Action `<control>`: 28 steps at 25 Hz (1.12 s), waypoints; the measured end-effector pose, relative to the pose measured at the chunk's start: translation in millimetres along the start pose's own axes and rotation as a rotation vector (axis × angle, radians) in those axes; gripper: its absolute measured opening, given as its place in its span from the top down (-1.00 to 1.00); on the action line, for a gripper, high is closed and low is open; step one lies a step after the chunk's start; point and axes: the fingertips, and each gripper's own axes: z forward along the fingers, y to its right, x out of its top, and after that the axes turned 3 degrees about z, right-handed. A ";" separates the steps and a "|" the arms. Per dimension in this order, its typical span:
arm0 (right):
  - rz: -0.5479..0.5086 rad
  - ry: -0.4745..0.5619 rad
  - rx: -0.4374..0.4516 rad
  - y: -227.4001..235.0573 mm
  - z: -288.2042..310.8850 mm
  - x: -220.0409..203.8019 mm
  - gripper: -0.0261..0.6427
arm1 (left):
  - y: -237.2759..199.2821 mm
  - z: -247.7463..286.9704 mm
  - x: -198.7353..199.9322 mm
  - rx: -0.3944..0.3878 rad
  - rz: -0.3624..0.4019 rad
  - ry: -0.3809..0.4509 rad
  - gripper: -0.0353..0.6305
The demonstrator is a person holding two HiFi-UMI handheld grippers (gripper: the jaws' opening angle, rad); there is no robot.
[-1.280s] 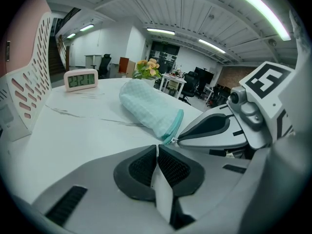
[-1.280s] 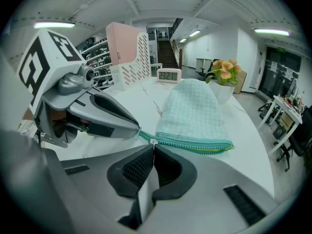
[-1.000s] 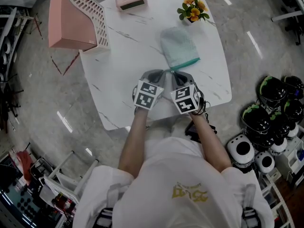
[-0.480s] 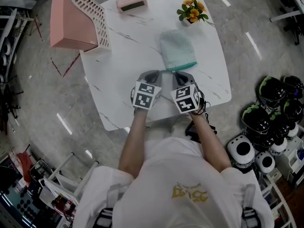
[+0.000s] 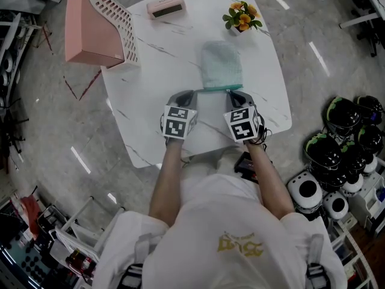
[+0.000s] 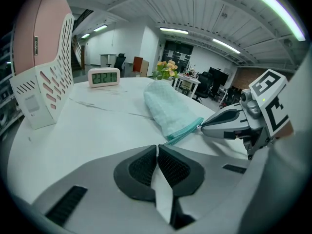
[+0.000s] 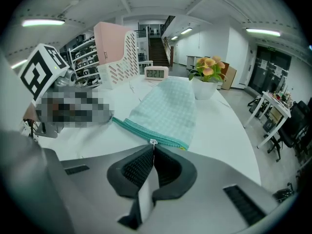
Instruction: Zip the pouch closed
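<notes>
White marble-veined desk [image 5: 150,59] over glossy grey floor [image 5: 48,131]. The pale green checked fabric pouch [image 5: 221,65] lies mid-desk, teal zipper edge [image 5: 216,90] toward the near edge. Right claw [image 7: 152,147] pinches the small white zipper pull [image 7: 153,142], mostly hidden. Left claw [image 6: 157,147], pressed together, sits just beside the zipper's left end; contact unclear.

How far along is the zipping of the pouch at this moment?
Done: the pouch lies flat, and its teal zipper edge left of the pull looks closed. In hand: the right tongs are shut on the zipper pull; the left tongs are shut by the opposite corner, grip unclear. Left: the short stretch to the right end.
</notes>
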 end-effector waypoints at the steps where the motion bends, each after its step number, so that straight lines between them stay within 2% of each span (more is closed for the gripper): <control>1: 0.003 -0.002 -0.003 1.8 -0.2 -1.1 0.87 | -1.5 -0.6 -0.4 0.002 -0.002 0.001 0.80; 10: 0.043 -0.021 -0.037 21.9 -6.7 -10.1 0.87 | -11.8 -7.2 0.0 0.016 -0.030 0.020 0.79; 15: 0.068 -0.026 -0.046 21.1 -4.8 -11.4 0.86 | -12.8 -6.6 1.1 0.035 -0.020 0.029 0.74; 18: 0.093 -0.011 -0.054 23.6 -11.1 -11.0 0.80 | -10.7 -10.4 2.0 0.035 -0.008 0.036 0.52; 28: 0.156 0.090 -0.052 26.9 -47.3 -4.2 0.73 | 1.6 -40.0 13.5 0.113 0.036 0.080 0.47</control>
